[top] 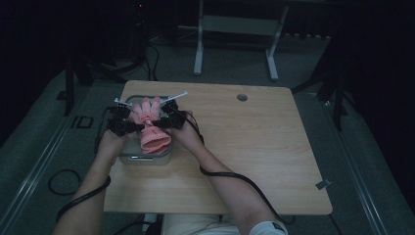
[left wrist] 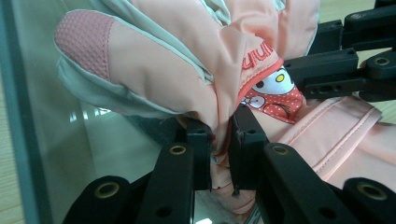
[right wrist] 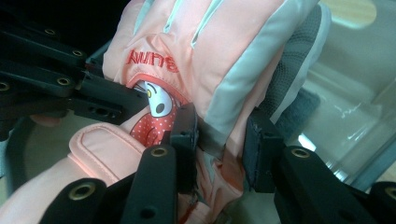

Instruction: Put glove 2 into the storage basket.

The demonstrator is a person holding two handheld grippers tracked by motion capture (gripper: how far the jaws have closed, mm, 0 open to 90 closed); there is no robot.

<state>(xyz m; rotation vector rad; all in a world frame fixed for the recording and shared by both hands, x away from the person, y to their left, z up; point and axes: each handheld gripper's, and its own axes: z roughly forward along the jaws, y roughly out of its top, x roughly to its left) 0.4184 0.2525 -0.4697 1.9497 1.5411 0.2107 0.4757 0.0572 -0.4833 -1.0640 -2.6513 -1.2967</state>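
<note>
Both tools, left and right, pinch the pink glove at its wrist from either side, holding it over the grey bin on the worktop, so lowering it inside looks next, level, before letting go.

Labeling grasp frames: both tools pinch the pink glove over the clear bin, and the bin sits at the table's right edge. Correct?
Not quite. The clear bin sits at the table's left edge, as the high view shows. The rest holds: the left tool and right tool both pinch the pink glove over the bin.
</note>
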